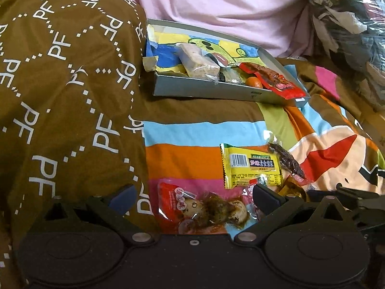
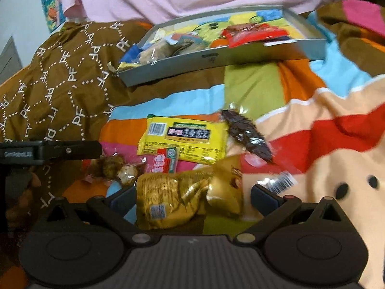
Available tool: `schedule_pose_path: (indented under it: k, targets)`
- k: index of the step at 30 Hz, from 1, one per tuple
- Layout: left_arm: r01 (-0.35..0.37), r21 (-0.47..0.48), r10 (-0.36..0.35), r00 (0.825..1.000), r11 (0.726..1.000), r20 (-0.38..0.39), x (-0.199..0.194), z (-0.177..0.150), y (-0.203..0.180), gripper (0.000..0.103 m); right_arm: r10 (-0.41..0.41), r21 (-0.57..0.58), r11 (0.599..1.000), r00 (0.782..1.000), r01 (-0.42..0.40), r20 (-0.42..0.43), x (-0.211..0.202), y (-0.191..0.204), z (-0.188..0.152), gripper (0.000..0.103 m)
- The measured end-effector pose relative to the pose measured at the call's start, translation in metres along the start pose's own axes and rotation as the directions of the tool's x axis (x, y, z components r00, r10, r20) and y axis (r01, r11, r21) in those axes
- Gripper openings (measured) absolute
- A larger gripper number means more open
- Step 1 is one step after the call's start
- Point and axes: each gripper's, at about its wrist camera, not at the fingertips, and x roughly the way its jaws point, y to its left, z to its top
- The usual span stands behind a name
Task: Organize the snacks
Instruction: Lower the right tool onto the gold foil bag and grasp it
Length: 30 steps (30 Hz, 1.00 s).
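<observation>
My left gripper (image 1: 192,198) hangs low over the striped, many-coloured bedspread (image 1: 192,132) with its two dark fingers spread wide, gripping nothing; between them lies a clear-and-red packet of speckled quail eggs (image 1: 207,210), which neither finger pad touches as far as I can tell. Just beyond it sits a flat yellow snack packet with a barcode and black label (image 1: 251,168), and touching that packet's right edge is a clear wrapper holding a dark brown strip of dried snack (image 1: 286,161). My right gripper (image 2: 192,196) is likewise released, its fingers parted on either side of a crumpled gold foil packet (image 2: 187,195) that rests on the bedspread; the view is somewhat blurred, so I cannot tell whether the pads brush the foil. A small red-and-pink wrapped sweet (image 2: 163,162) lies between the gold packet and the yellow one. Farther back, a shallow grey cardboard box lid with a cartoon print inside (image 1: 207,89) rests on the bed against a brown quilt patterned with white PF letters (image 1: 67,84). Inside the box I see a clear-wrapped pale cereal bar (image 1: 197,63), a red packet of brown meat snack (image 1: 274,77) overhanging the near right rim, and a small orange round fruit (image 1: 255,83) beside it. Pink cloth (image 1: 216,2) bunches behind the box.
</observation>
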Motion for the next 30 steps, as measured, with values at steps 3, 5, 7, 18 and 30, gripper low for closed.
schedule_pose_path:
  k: [3,5,7,18,30]
  targets:
    - [0.002,0.018,-0.002,1.000,1.000,0.000,0.000,0.000,-0.001,0.102,-0.007,-0.073,0.997,1.000,0.005,-0.031,0.010,0.009,0.003,0.103]
    - [0.004,0.025,-0.004,1.000,1.000,-0.002,0.001,0.000,-0.001,0.102,-0.025,-0.112,0.994,0.999,0.020,-0.040,0.014,0.015,0.003,0.103]
    - [0.010,0.027,-0.009,1.000,1.000,-0.004,0.000,-0.001,-0.001,0.102,-0.042,-0.122,0.992,0.998,0.037,-0.038,0.016,0.019,0.002,0.103]
    - [0.055,0.064,-0.054,0.998,0.996,-0.016,-0.001,-0.002,-0.006,0.102,-0.076,-0.071,0.995,0.997,0.077,0.010,0.003,0.015,-0.010,0.074]
    - [0.054,0.097,-0.053,0.999,0.994,-0.012,-0.002,-0.003,-0.007,0.102,-0.068,-0.043,0.997,0.995,0.071,0.068,-0.004,0.012,-0.017,0.058]
